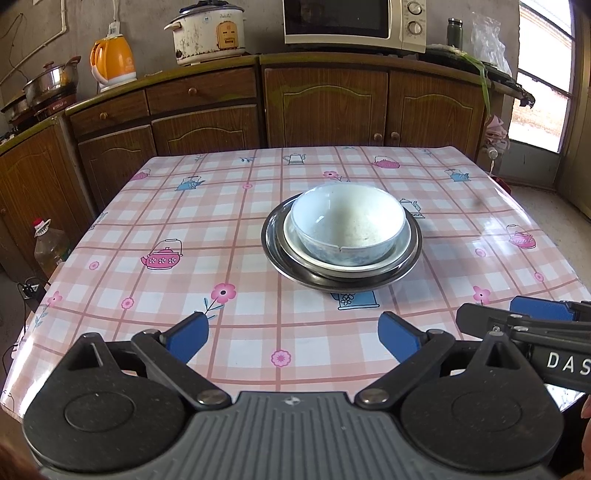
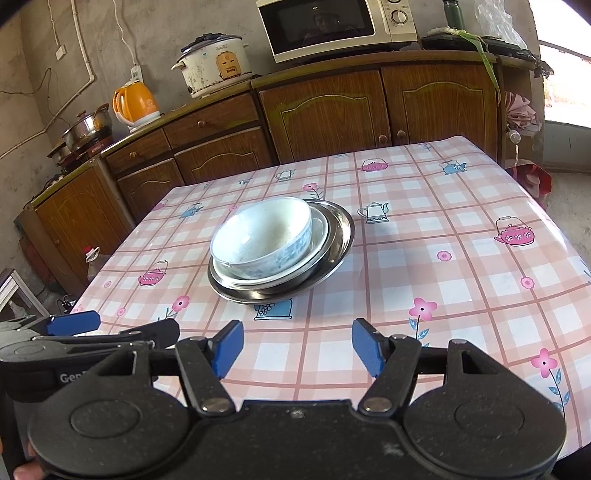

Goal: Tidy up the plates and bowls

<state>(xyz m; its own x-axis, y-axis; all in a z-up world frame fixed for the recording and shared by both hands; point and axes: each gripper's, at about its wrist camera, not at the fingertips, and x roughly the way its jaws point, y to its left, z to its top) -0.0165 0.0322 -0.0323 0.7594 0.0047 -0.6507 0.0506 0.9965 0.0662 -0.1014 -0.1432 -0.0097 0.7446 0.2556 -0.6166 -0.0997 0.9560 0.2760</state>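
Observation:
A white bowl (image 1: pixel 347 221) with a blue pattern sits in a white plate (image 1: pixel 295 243), which rests in a steel plate (image 1: pixel 273 251) at the table's middle. The same stack shows in the right wrist view: bowl (image 2: pixel 262 236), white plate (image 2: pixel 317 236), steel plate (image 2: pixel 340 236). My left gripper (image 1: pixel 293 338) hovers open near the table's front edge, well short of the stack, nothing between its blue pads. My right gripper (image 2: pixel 297 350) is also open and empty, beside the left one, which appears at the left edge (image 2: pixel 74 323).
The table wears a pink checked oilcloth (image 1: pixel 184 229) with teapot prints. Behind stand wooden cabinets (image 1: pixel 325 99) bearing a microwave (image 1: pixel 354 22), a rice cooker (image 1: pixel 207 33), an orange kettle (image 1: pixel 112 61) and a steel pot (image 1: pixel 51 79). An oil bottle (image 1: pixel 50 247) stands on the floor at left.

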